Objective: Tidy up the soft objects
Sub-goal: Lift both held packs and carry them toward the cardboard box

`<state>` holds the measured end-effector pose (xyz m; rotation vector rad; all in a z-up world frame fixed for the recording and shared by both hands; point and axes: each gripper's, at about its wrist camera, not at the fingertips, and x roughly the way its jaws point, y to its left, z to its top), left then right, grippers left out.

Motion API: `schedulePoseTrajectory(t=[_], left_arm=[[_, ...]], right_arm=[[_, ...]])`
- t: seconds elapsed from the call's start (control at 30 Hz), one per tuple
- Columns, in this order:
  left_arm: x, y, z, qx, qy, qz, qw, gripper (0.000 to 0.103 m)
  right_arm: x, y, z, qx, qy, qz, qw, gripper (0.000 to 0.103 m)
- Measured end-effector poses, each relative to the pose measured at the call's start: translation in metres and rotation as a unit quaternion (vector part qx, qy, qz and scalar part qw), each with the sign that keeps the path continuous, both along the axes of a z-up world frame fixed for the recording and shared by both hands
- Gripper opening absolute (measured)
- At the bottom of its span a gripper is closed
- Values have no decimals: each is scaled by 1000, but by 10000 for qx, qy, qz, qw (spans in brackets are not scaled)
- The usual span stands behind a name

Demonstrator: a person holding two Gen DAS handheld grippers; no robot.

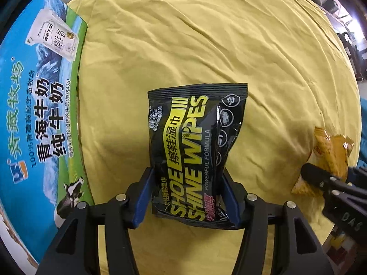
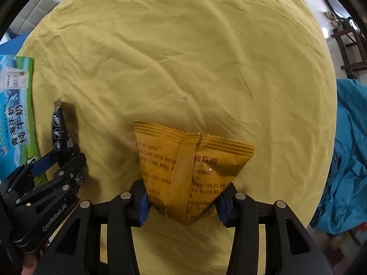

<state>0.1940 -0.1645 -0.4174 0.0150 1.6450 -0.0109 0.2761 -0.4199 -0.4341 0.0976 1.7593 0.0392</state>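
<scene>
The left gripper (image 1: pixel 187 197) pinches the black wipes pack (image 1: pixel 195 142) at its lower end, above the tabletop's yellow cloth (image 1: pixel 206 34). The right gripper's (image 2: pixel 183 202) fingers pinch the orange sachet (image 2: pixel 190 167) likewise. Both packets appear light, soft and slippery; grip near sealed edges.

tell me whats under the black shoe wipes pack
Only wrinkled yellow cloth shows below the shoe wipes pack, held by the left gripper. The patch directly beneath is covered.
</scene>
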Motion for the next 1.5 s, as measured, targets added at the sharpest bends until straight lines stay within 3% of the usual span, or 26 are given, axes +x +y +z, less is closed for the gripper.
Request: schedulePoseTrajectory(t=[0.17,0.3,0.5,0.6,1.03,1.17,1.23,1.3,1.4,1.47,1.5], left_arm=[[12,-2,-2,-17,57,64,10000,55],[26,-7,-6,-132,25,1,9999,51],[-14,-19,1,-255,186,-523,9981,51],[-32,-24,-5,-186,237,-731,9969,51],[0,-27,-24,-97,299,-801,9963,73],[18,-35,-25,-124,239,-625,9977,79],[16,-26,-25,-104,187,-502,9985,90],[16,-20,-26,-175,151,-347,9991,92],[20,-20,-26,-199,159,-402,9989,91],[21,-18,-22,-191,106,-342,9992,83],[18,-16,-20,-197,81,-322,9993,74]], right_arm=[[-2,11,0,-278,-137,126,9994,48],[-19,21,8,-216,-78,190,9996,47],[-49,30,8,-128,232,394,9989,47],[-69,29,6,-330,300,448,9980,47],[-74,36,6,-500,158,-42,9986,49],[-65,24,13,-463,122,-77,9988,49],[-64,21,12,-440,119,-98,9989,49],[-66,15,10,-433,117,-102,9989,49],[-69,7,9,-471,105,-81,9988,49],[-73,5,9,-549,70,-27,9985,49],[-83,11,5,-586,51,-13,9983,49]])
